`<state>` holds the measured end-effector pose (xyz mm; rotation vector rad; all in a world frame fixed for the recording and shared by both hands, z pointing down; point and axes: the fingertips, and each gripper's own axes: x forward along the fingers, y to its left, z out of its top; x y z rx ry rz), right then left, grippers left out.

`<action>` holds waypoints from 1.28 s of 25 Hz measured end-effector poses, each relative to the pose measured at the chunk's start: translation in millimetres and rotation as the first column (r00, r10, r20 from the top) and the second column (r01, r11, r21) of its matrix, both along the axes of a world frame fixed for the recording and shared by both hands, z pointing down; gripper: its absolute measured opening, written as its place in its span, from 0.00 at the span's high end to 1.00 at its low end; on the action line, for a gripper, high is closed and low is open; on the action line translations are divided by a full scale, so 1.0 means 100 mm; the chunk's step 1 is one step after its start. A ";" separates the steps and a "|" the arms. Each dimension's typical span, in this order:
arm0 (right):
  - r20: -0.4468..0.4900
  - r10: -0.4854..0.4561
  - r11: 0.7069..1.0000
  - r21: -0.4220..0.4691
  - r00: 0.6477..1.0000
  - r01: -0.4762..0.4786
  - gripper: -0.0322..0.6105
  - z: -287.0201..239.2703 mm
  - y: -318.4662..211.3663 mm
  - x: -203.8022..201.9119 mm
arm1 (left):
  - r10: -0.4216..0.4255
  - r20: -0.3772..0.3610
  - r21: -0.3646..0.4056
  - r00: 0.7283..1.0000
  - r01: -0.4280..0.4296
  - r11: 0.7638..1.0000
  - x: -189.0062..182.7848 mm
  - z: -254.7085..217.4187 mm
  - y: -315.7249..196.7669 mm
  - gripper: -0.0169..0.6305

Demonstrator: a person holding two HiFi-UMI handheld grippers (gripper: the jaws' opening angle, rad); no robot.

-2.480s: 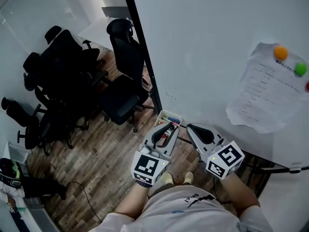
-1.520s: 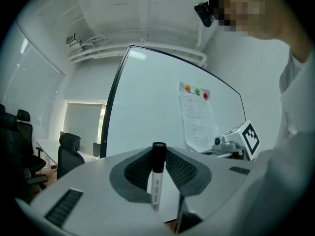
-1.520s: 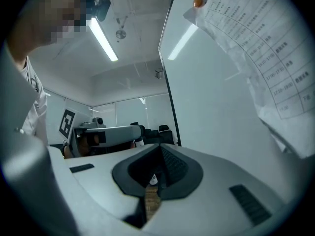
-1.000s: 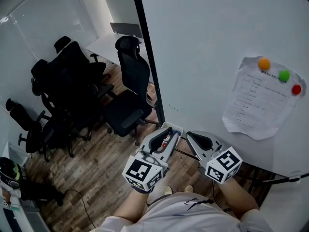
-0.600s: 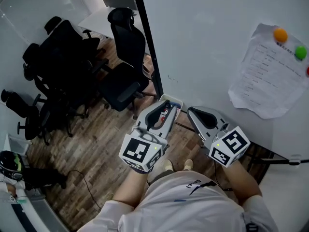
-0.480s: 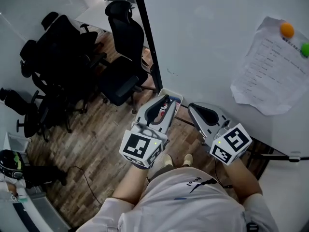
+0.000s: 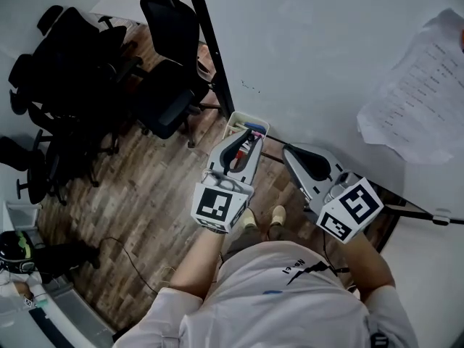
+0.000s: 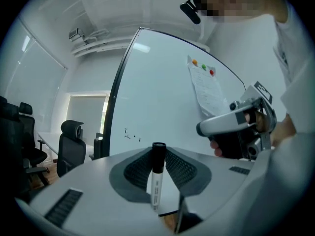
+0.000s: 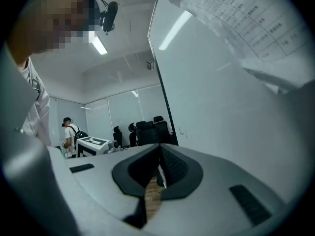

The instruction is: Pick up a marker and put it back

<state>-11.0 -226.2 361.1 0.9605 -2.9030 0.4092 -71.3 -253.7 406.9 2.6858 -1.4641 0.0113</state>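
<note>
A marker (image 8: 156, 178) with a black cap and white barrel stands upright between the jaws of my left gripper (image 8: 157, 156), which is shut on it. In the head view the left gripper (image 7: 243, 140) points at a small white tray (image 7: 235, 118) fixed at the whiteboard's lower edge, its tips over the tray. Other markers, blue and red, lie in the tray. My right gripper (image 7: 291, 153) hovers just to the right, jaws together and empty; in its own view the right gripper (image 9: 158, 170) shows only a thin slit with floor behind it.
The whiteboard (image 7: 326, 42) fills the right side, with a printed sheet (image 7: 424, 93) stuck on it. Black office chairs (image 7: 163, 93) stand on the wooden floor (image 7: 145, 216) to the left. The board's stand foot (image 7: 428, 216) runs out at the right.
The head view has swung downward, so the sheet's magnets left the picture. Both grippers stay near the tray, the left still holding the marker; the right has not changed.
</note>
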 end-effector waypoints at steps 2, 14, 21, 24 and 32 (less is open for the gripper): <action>-0.008 0.007 1.000 -0.018 1.000 -0.007 0.93 0.09 -0.03 0.01 | 0.011 0.012 -0.014 1.000 -0.011 1.000 0.04 0.19 -0.04 0.84; -0.050 0.057 0.995 -0.076 0.997 -0.061 0.93 0.36 -0.25 0.12 | 0.065 0.088 -0.061 0.994 -0.060 0.996 0.22 0.89 -0.23 0.84; -0.051 0.052 0.995 -0.085 0.997 -0.056 0.93 0.40 -0.31 0.10 | 0.074 0.156 -0.086 0.985 -0.061 0.994 0.27 1.19 -0.25 0.84; -0.051 0.051 0.995 -0.087 0.997 -0.055 0.93 0.41 -0.32 0.10 | 0.076 0.167 -0.101 0.983 -0.060 0.993 0.26 1.27 -0.25 0.84; -0.046 0.038 0.996 -0.082 0.998 -0.042 0.93 0.38 -0.30 0.07 | 0.060 0.179 -0.077 0.982 -0.047 0.996 0.23 1.15 -0.23 0.82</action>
